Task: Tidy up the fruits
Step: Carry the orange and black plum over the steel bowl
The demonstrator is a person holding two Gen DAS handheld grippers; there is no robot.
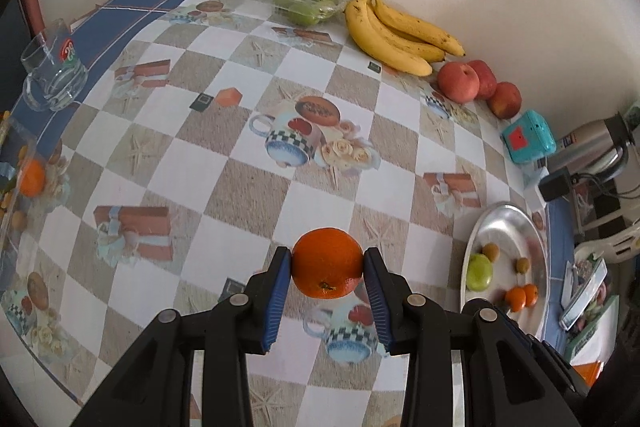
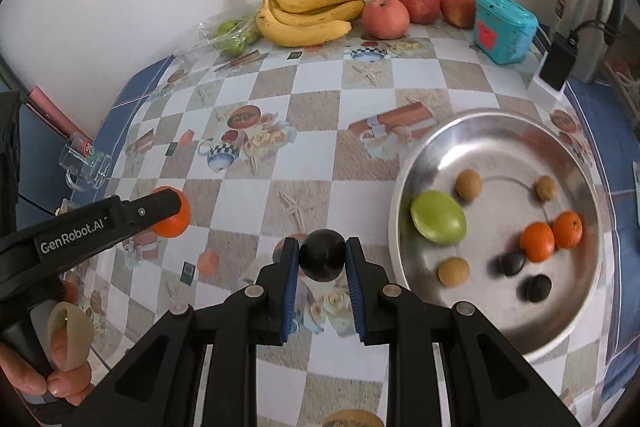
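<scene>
The left tool [image 1: 327,265] grips an orange [image 1: 327,262] & the right tool [image 2: 322,255] grips a small dark fruit [image 2: 322,255], both above the worktop [image 1: 240,155], near the metal bowl [image 2: 500,131].

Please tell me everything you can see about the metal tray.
The tray is round, shallow and silver, with a raised rim and a shiny, reflecting inside; it looks like steel or aluminium. It lies flat on the checked tablecloth, at the right side. Inside lie a green fruit, two oranges, three small tan fruits and two small dark fruits. No gripper touches it.
</scene>
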